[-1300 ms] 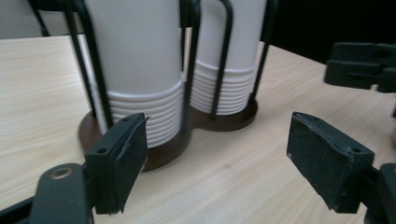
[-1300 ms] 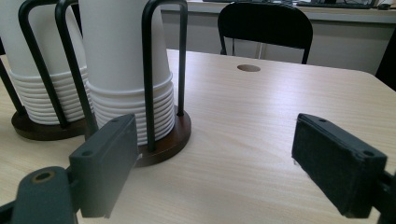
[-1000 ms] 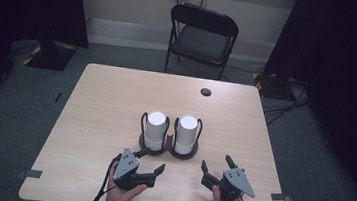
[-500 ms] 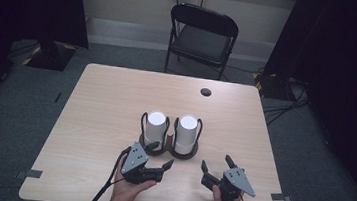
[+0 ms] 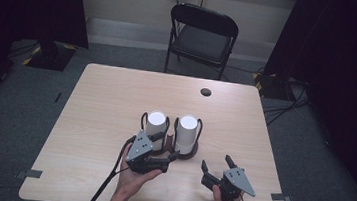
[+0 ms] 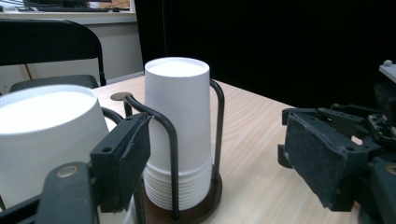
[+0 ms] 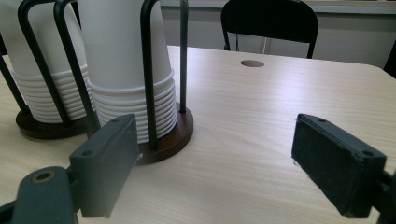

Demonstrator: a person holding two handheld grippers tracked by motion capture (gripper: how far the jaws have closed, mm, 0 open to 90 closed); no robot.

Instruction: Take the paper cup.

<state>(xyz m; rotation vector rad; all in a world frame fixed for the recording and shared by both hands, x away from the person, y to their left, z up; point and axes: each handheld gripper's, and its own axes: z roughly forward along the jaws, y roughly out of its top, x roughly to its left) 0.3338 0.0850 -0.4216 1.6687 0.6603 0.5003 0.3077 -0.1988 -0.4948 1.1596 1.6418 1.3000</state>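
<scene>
A: Status on the table?
B: Two stacks of white paper cups, upside down, each in a black wire holder on a round dark-brown base. Left stack [image 5: 156,128], right stack [image 5: 187,134], side by side at the middle of the light wooden table [image 5: 106,103], nearer the person's edge.
A: Left gripper?
B: Left gripper [image 5: 164,149] is right at the holders, jaws spread wide. One pad [image 6: 123,165] is just beside the wire hoop [image 6: 170,140] between the stacks; can't tell if it touches. Grips nothing.
A: Right?
B: Right gripper [image 5: 217,166] sits near the right holder's base [image 7: 170,135], apart from it. Jaws wide open, empty.
A: Anything else?
B: Black folding chair [image 5: 203,35] beyond the far edge, round dark hole [image 5: 206,92] in the tabletop.
</scene>
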